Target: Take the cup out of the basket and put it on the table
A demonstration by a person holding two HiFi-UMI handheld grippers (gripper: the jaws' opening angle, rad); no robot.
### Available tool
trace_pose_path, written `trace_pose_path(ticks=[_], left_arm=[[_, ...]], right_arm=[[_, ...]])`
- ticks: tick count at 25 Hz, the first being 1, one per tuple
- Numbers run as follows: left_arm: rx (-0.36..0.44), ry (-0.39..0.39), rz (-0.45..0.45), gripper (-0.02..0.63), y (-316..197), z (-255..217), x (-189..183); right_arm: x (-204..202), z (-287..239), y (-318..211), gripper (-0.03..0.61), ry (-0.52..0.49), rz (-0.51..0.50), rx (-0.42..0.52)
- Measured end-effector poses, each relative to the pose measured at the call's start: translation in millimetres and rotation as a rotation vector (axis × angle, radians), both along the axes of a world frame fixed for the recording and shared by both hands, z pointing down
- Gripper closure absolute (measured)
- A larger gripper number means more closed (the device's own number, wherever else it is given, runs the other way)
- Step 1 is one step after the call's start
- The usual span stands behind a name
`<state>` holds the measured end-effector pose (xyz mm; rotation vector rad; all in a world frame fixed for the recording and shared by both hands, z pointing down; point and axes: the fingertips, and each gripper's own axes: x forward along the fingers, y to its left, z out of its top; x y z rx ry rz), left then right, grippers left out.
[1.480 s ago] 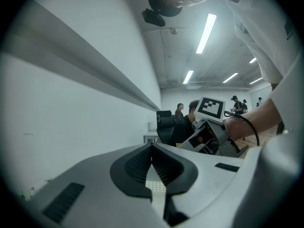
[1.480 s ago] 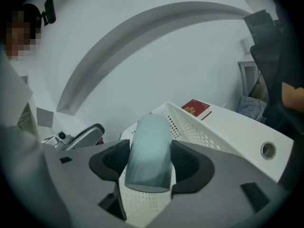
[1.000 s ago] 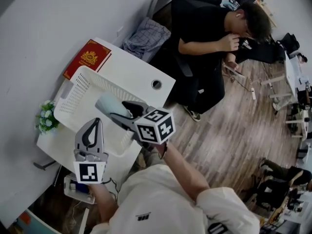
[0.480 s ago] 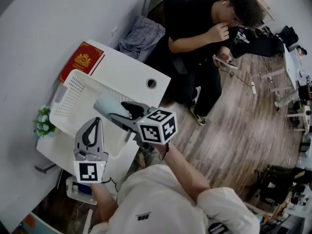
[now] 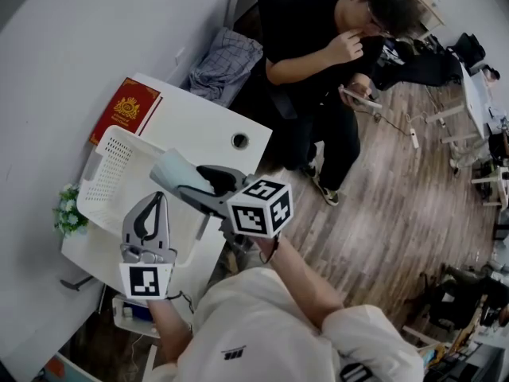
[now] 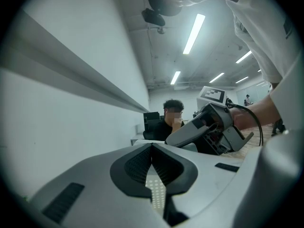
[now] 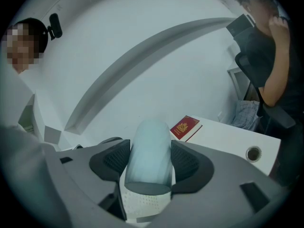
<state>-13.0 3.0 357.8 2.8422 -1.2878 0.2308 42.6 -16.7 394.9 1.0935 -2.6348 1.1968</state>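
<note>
We see the cup (image 5: 169,171), a plain pale blue-green cylinder, clamped by its sides between the jaws of the right gripper (image 7: 151,161). It is tipped over, its length running along the jaws. It hangs over the basket (image 5: 107,165), a white plastic one with perforated walls, which sits on the white bench (image 5: 195,126).
</note>
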Motion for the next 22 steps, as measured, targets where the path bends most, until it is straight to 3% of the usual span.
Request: trace_pose_path(ticks=[22], left_arm=[[0.006, -0.004, 0.068, 0.604, -51.2, -2.7, 74.8]], right_arm=[[74.4, -8.5, -45.7, 0.304, -0.053, 0.066, 0.011]])
